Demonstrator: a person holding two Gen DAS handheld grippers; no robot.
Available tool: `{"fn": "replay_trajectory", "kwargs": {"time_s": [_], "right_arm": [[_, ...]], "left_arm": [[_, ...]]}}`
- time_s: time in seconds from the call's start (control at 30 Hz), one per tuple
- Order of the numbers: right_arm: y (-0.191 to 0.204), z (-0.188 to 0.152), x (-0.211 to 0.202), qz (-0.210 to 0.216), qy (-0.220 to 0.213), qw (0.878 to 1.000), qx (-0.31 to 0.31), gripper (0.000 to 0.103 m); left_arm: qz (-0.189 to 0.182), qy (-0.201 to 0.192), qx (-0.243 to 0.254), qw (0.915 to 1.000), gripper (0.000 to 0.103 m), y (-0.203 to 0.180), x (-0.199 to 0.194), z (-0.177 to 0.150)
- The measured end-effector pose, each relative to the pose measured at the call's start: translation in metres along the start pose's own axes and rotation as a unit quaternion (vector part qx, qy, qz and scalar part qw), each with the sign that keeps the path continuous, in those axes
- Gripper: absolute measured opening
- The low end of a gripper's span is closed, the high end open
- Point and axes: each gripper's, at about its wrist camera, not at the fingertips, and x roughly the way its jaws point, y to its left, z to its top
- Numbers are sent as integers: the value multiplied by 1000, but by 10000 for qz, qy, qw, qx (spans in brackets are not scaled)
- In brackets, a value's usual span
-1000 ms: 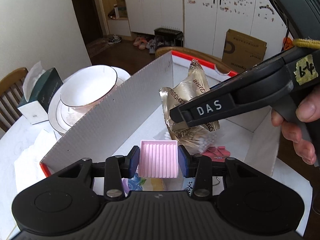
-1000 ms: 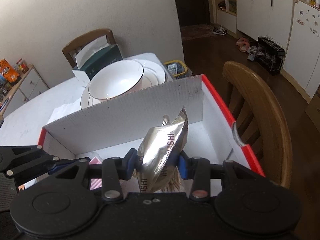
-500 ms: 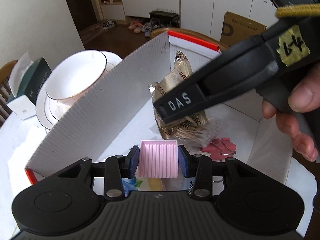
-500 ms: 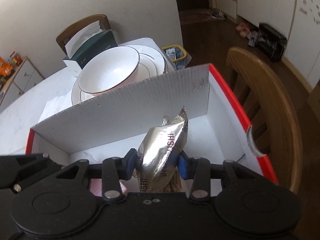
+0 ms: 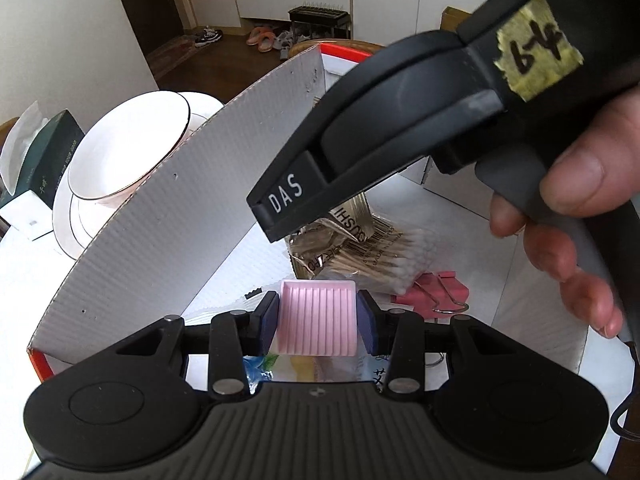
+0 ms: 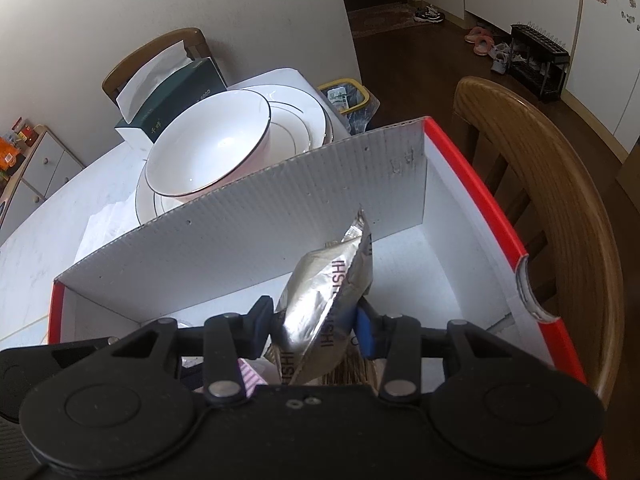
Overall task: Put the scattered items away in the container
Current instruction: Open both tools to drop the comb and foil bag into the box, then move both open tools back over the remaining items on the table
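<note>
I'm at the drop step: my left tongs (image 5: 318, 322) clamp a pink ribbed tray (image 5: 318, 320) and my right tongs (image 6: 316, 326) pinch a foil sachet (image 6: 326, 300), both inside the cardboard box (image 6: 256, 216), seemingly just above its floor. Next, release both.

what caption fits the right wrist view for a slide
Right gripper holds a silver foil packet over the open red-and-white cardboard box; stacked white bowls sit behind it.
</note>
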Motion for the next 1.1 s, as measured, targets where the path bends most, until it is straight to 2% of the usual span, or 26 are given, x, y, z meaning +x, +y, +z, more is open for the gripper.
{"fn": "replay_trajectory", "kwargs": {"time_s": [0.13,0.27,0.3,0.47,0.7,0.93,1.1], "right_arm": [[0,-2,-4,-100,-89,9999,-75,47],[-2,-3,-11,-88,-139,9998,-83,52],[-2,-4,-13,-83,-147,9998,-85,53],[-6,-8,-28,-13,-224,9997,-122,60],[-5,-19,-54,144,-350,9989,-276,62],[3,-31,-78,317,-513,9970,-492,63],[10,-41,-94,451,-636,9952,-596,68]], "left_arm": [[-65,-19,-58,10000,42,2,-3,-2],[-137,-116,-124,9998,55,2,-8,-6],[-141,-145,-110,9997,56,2,-10,-8],[-184,-243,-146,9994,56,3,-19,-15],[-250,-486,-330,9980,56,8,-38,-22],[-170,-866,-495,9949,56,12,-66,-37],[-77,-1195,-713,9902,56,12,-89,-44]]}}
